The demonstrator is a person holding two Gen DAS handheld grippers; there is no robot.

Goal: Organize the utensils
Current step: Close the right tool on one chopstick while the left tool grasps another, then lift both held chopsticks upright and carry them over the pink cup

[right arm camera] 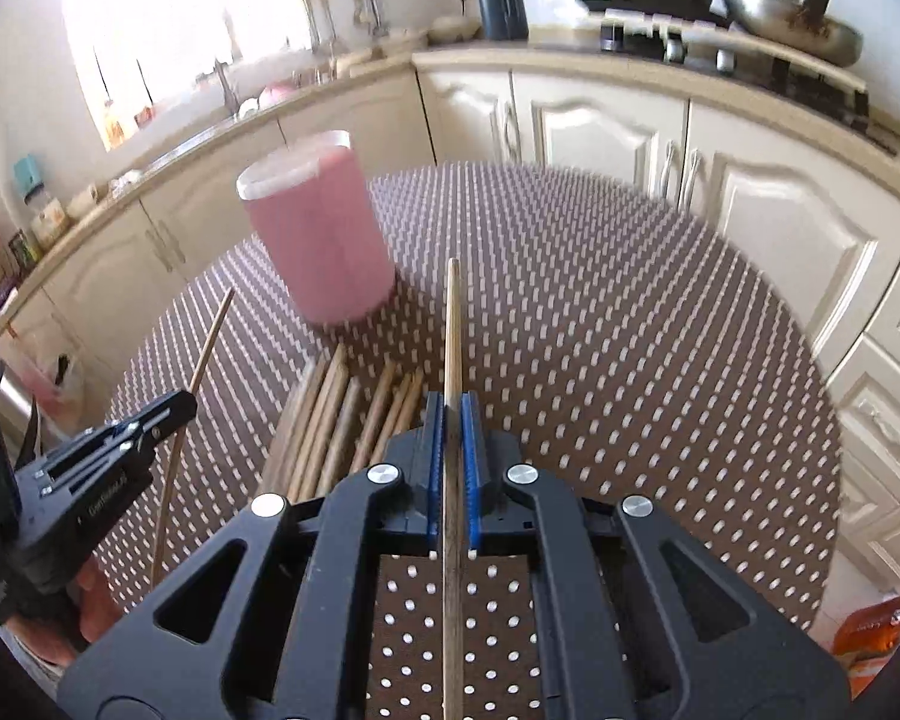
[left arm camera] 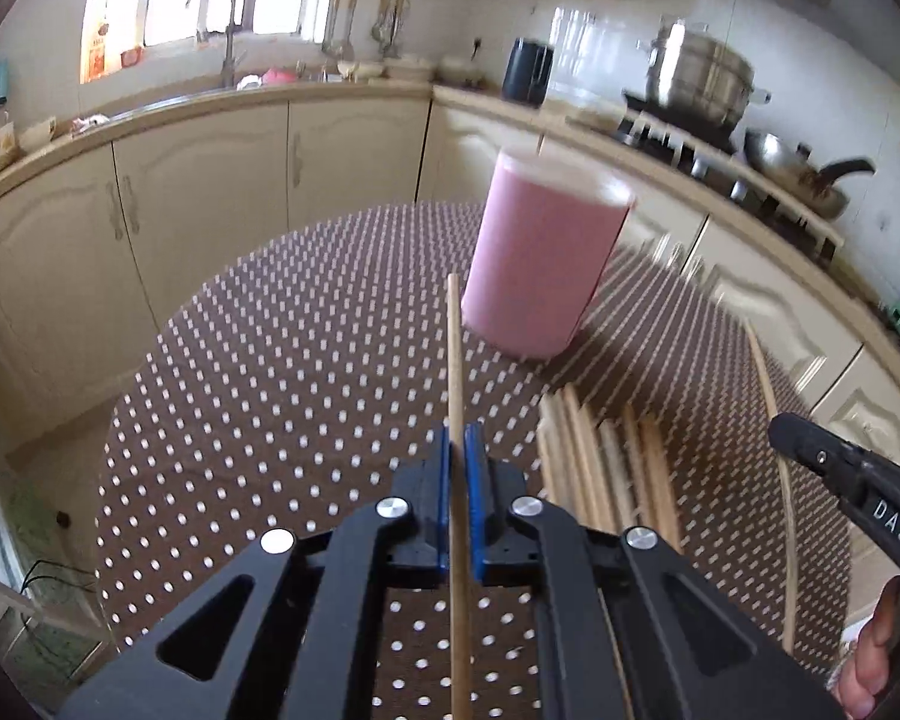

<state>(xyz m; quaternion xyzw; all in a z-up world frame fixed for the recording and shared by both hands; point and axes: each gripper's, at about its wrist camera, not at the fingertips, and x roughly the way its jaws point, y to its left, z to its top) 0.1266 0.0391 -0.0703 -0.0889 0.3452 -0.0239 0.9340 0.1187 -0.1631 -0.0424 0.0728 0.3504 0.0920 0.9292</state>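
Note:
A pink cup [left arm camera: 540, 258] with a pale rim stands on the round brown polka-dot table [left arm camera: 282, 372]; it also shows in the right wrist view [right arm camera: 321, 234]. My left gripper [left arm camera: 462, 438] is shut on a wooden chopstick [left arm camera: 455, 348] that points toward the cup. My right gripper [right arm camera: 450, 408] is shut on another wooden chopstick [right arm camera: 452, 324], also pointing ahead, to the right of the cup. A pile of several wooden chopsticks [left arm camera: 600, 456] lies on the table between the grippers; the pile also shows in the right wrist view [right arm camera: 342, 420].
Cream kitchen cabinets [left arm camera: 210, 180] curve around behind the table. A sink with a faucet [left arm camera: 225, 30] is at the back left. A stove with a steel pot [left arm camera: 699, 78] and a wok [left arm camera: 792, 168] is at the right. A black kettle [left arm camera: 528, 69] stands on the counter.

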